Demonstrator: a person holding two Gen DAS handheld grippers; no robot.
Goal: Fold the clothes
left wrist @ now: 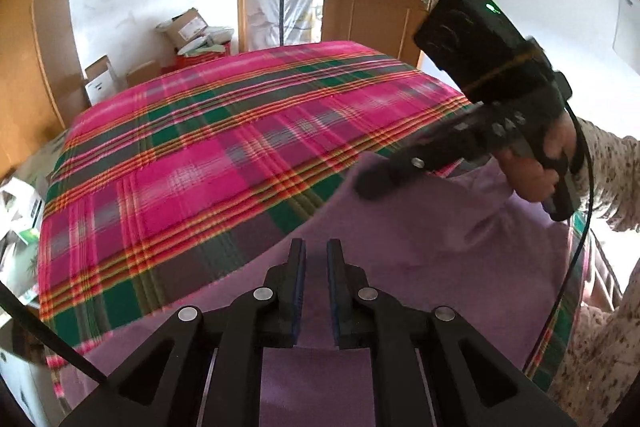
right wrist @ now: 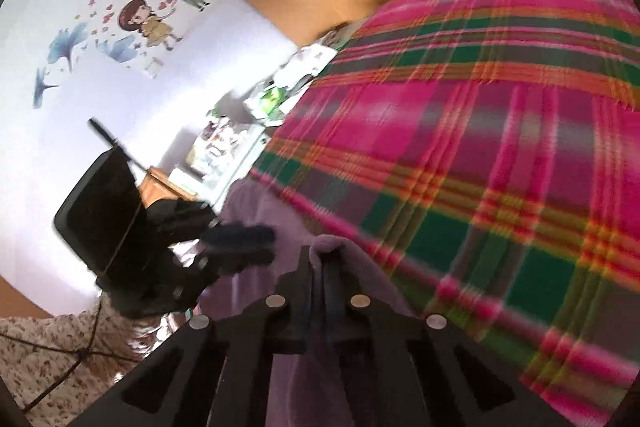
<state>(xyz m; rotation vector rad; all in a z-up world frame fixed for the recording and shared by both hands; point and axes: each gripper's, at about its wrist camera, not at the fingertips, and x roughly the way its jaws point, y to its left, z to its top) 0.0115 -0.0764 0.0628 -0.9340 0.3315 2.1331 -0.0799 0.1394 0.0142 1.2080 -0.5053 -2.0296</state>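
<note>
Cloth [left wrist: 420, 259] sits pinched in my right gripper [right wrist: 326, 259], jaws closed on its edge to carry a fold over the bed [left wrist: 224, 147], while my left gripper [left wrist: 316, 255] has its jaws slightly apart, cloth between them at frame bottom.

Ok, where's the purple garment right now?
The purple garment lies on the near edge of the plaid bedspread, under the left gripper; the right gripper pinches a fold.

Plaid-covered bed [left wrist: 224, 147], lilac garment [left wrist: 440, 247] on it
</note>
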